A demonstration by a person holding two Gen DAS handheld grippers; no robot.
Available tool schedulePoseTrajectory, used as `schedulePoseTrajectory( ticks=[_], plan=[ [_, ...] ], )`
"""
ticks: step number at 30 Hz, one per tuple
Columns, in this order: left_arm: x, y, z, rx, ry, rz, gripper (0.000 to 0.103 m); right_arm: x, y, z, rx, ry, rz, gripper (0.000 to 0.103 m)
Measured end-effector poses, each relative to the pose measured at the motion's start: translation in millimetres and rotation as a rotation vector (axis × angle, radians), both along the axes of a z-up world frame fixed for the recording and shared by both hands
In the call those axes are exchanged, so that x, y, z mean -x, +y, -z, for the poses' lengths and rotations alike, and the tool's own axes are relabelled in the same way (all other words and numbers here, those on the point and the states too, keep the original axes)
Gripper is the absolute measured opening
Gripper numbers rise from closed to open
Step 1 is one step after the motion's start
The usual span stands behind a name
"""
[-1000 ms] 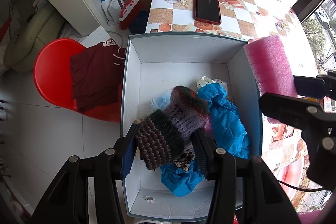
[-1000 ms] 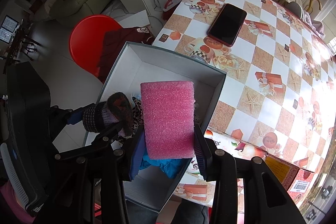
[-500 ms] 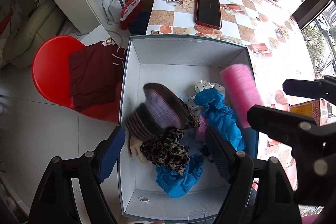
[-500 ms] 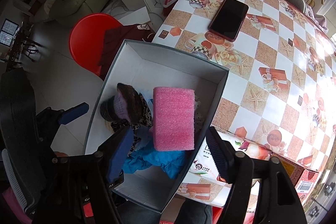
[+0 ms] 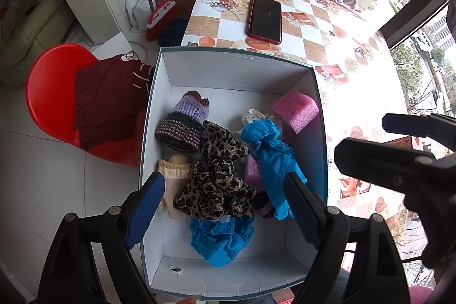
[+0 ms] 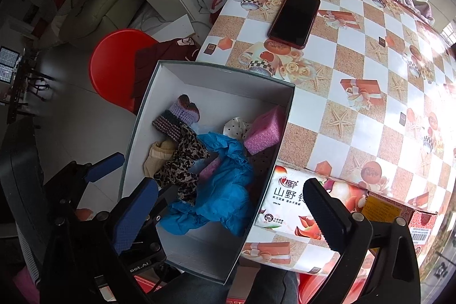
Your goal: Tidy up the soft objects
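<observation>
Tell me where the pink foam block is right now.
The pink foam block lies inside the white cardboard box, against its right wall near the far corner, beside the white polka-dot cloth.

A lived-in home: a table under a checked, teacup-patterned cloth by a window, a pale sofa, a red plastic chair draped with clothing, and a broom and detergent bottles in the corner.

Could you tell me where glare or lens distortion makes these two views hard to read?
Left wrist view: window light washes out the tablecloth at right, fisheye bends the box walls, corners go dark. Right wrist view: glare bleaches the cloth's right edge, the phone stays sharp, and the near right tool looks oversized.
</observation>
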State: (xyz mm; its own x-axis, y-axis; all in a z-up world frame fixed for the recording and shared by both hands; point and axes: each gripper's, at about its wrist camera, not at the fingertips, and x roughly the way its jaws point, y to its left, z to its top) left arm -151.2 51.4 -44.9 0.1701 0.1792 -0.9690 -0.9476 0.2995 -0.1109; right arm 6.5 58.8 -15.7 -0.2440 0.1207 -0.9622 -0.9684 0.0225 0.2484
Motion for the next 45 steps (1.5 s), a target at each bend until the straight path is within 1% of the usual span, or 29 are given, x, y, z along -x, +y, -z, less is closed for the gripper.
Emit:
schedulePoseTrajectory(
  ticks=[3,5,7,12,16,25,38,45],
  plan=[
    [-3,-2,-2,-0.049,0.080,0.011,0.087,-2,-3,0,0.000,-0.018,0.010,0.103],
    [-3,-4,-1,-0.062,0.104,0.015,0.088,-3,-5,0,-0.006,-0.039,0.014,0.103],
    [-2,-5,0,-0.054,0.102,0.022,0.088,-4,-6,-1,-0.010,-0.055,0.017,0.103],
    [-3,-9,0,-0.067,0.118,0.035,0.088,-3,-9,-1,-0.009,-0.072,0.017,0.103],
    [-4,-11,-3,-0.077,0.115,0.035,0.088,-2,-10,-2,-0.009,-0.074,0.016,0.103],
    [-2,-10,-4,-0.066,0.114,0.040,0.088,1,-13,-7,-0.018,-0.086,0.017,0.103],
    [-2,-12,-7,-0.077,0.115,0.106,0.088,1,-20,-10,-0.027,-0.094,0.069,0.103],
    [-3,-9,-11,-0.090,0.124,0.152,0.088,2,-24,-13,-0.047,-0.088,0.103,0.103]
  ],
)
